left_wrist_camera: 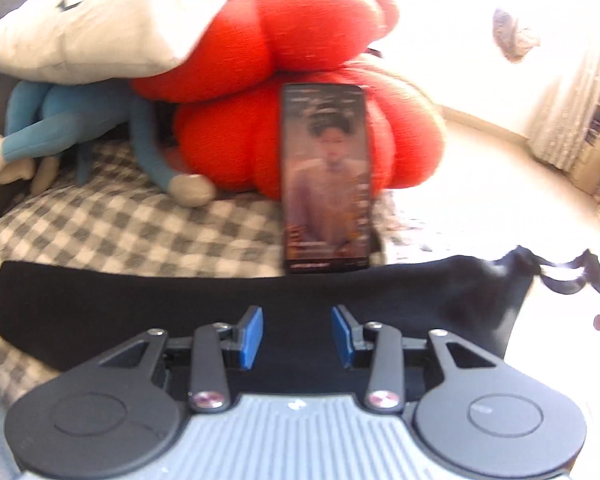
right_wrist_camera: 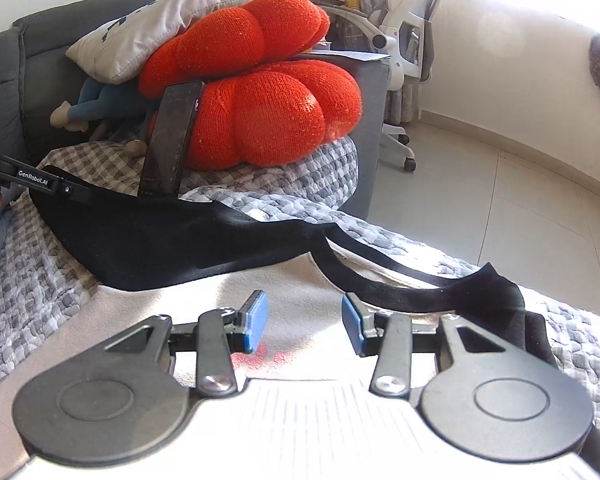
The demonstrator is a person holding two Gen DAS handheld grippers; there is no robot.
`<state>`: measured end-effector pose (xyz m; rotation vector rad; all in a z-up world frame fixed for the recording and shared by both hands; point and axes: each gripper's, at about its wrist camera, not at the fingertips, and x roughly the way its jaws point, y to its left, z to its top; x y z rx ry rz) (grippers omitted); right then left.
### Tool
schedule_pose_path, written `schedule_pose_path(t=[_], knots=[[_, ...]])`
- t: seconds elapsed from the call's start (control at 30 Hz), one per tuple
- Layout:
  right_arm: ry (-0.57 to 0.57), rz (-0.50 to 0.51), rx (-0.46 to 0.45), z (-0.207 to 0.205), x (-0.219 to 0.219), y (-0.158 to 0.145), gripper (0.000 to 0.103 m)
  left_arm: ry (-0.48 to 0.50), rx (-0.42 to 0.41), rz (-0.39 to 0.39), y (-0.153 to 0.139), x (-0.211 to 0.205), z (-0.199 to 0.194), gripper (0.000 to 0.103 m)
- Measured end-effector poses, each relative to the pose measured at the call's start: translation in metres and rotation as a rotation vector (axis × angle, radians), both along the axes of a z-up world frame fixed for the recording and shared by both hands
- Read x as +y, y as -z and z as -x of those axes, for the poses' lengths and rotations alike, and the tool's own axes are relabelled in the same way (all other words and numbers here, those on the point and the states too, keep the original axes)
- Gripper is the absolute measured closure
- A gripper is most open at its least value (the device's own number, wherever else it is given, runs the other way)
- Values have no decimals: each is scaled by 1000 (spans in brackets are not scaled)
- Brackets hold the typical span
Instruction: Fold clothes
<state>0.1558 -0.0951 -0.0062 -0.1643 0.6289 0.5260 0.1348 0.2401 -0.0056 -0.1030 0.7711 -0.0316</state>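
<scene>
Black top [right_wrist_camera: 172, 240] is spread flat in front of the phone [left_wrist_camera: 326, 178] for folding, with the left gripper [left_wrist_camera: 297, 334] and right gripper [right_wrist_camera: 305, 322] both parted, holding nothing.

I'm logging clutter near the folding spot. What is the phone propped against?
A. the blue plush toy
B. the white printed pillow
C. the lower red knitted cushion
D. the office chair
C: the phone stands upright on the checked cover, leaning back on the lower red knitted cushion, just behind the black garment.
</scene>
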Motion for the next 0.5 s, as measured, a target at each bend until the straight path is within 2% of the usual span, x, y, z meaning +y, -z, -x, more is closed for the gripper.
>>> schedule_pose_path(t=[0.13, 0.2, 0.33, 0.43, 0.5], knots=[[38, -29, 3, -3, -16, 1, 57, 166, 9, 78, 6, -51, -14, 92], [42, -42, 4, -4, -20, 3, 57, 240, 16, 93, 13, -76, -21, 100], [43, -55, 8, -4, -26, 8, 57, 306, 20, 76, 27, -114, -42, 102], [54, -62, 13, -5, -32, 12, 57, 287, 29, 54, 39, -130, -68, 103], [68, -65, 18, -6, -37, 13, 57, 260, -1, 65, 40, -131, -85, 103]])
